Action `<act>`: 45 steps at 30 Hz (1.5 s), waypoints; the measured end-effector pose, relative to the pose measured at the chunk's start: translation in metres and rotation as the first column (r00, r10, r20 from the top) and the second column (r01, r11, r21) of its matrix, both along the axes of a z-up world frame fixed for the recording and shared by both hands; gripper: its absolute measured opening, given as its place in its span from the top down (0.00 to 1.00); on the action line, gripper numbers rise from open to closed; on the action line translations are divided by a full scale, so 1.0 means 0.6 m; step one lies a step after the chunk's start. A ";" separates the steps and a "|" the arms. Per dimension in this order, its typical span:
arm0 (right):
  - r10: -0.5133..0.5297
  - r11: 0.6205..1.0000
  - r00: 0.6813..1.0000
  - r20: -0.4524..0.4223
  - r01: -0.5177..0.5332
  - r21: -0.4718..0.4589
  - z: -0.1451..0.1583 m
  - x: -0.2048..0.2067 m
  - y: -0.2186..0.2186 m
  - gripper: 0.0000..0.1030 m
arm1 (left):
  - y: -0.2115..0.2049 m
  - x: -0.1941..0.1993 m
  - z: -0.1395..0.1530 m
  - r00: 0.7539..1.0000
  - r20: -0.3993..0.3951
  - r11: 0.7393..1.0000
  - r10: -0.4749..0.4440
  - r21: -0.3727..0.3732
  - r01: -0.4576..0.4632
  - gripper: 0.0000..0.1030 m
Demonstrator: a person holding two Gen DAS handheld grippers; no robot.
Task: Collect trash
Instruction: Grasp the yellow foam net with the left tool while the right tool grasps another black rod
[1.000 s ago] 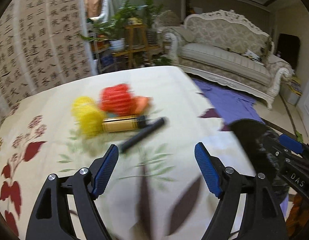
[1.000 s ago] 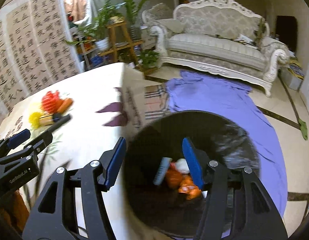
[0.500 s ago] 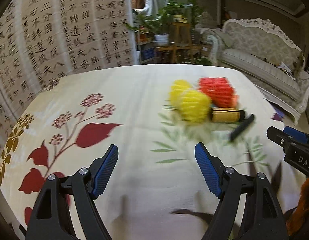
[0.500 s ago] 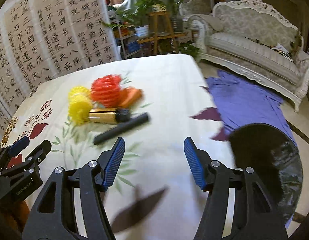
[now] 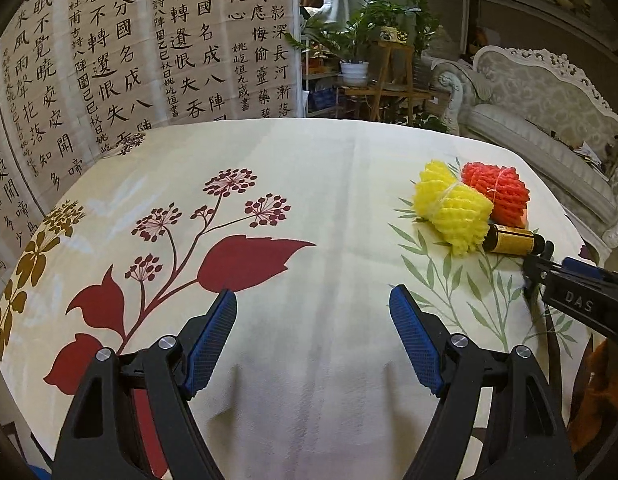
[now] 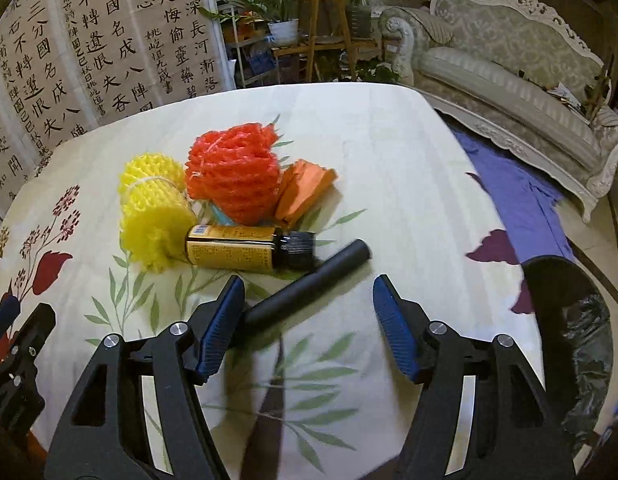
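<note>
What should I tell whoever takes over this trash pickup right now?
Left hand-held gripper: open, empty, over bare tablecloth.
Right hand-held gripper: open, empty, at the near end of the black tube, not gripping it.
On the table, clustered: yellow foam net, red foam net, orange wrapper, brown bottle lying on its side, and the black tube in front of it.
The black-lined bin stands on the floor off the table's right edge; its contents are not visible now.
Left: all five pieces still go in the bin. The tube looks like the likely next pick.
</note>
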State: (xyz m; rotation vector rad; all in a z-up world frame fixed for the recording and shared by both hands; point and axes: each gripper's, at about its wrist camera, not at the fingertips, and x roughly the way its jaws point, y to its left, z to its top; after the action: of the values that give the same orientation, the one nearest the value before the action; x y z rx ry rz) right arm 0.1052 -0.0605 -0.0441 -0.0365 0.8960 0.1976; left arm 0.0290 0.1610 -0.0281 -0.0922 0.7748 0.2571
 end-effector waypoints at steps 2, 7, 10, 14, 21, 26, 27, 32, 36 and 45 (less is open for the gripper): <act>-0.007 1.000 1.000 -0.006 0.007 0.002 -0.004 -0.004 -0.017 0.37 | 0.000 0.002 -0.001 1.000 -0.002 1.000 -0.002 -0.003 0.002 0.26; -0.004 1.000 1.000 0.009 0.004 0.013 -0.003 -0.020 -0.043 0.41 | -0.004 0.008 -0.003 1.000 -0.008 1.000 -0.012 -0.003 0.012 0.26; 0.012 1.000 1.000 0.012 -0.012 0.029 -0.004 -0.020 -0.050 0.51 | -0.009 0.011 -0.003 1.000 -0.011 1.000 -0.022 -0.001 0.022 0.26; 0.058 0.998 0.998 0.031 -0.059 0.029 0.000 -0.022 -0.040 0.65 | -0.016 0.017 -0.004 0.999 -0.015 0.999 -0.037 -0.004 0.037 0.26; 0.092 0.995 0.996 0.019 -0.093 0.033 -0.001 -0.008 -0.039 0.88 | -0.031 0.037 -0.007 0.998 -0.027 0.998 -0.061 -0.020 0.060 0.26; 0.075 0.996 0.997 0.017 -0.075 0.040 -0.002 0.011 -0.052 0.88 | -0.045 0.055 -0.006 0.996 -0.030 0.996 -0.083 -0.025 0.082 0.26; 0.075 0.996 0.997 0.017 -0.075 0.038 -0.002 0.013 -0.053 0.88 | -0.048 0.060 -0.006 0.996 -0.030 0.996 -0.087 -0.025 0.086 0.26; 0.079 0.996 0.997 0.019 -0.080 0.027 -0.003 0.029 -0.051 0.88 | -0.064 0.078 -0.008 0.994 -0.035 0.995 -0.102 -0.019 0.102 0.25; 0.085 0.996 0.996 0.016 -0.086 0.028 -0.004 0.040 -0.050 0.88 | -0.077 0.090 -0.005 0.993 -0.025 0.993 -0.119 -0.021 0.119 0.24; 0.091 0.995 0.996 0.014 -0.092 0.041 -0.003 0.051 -0.051 0.88 | -0.096 0.117 0.021 0.989 0.003 0.989 -0.145 -0.020 0.145 0.23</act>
State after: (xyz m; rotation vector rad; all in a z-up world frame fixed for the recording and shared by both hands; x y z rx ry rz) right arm 0.1356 -0.0913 -0.0456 -0.0398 0.8782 0.3012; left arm 0.0990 0.1034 -0.0153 -0.0551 0.7792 0.1111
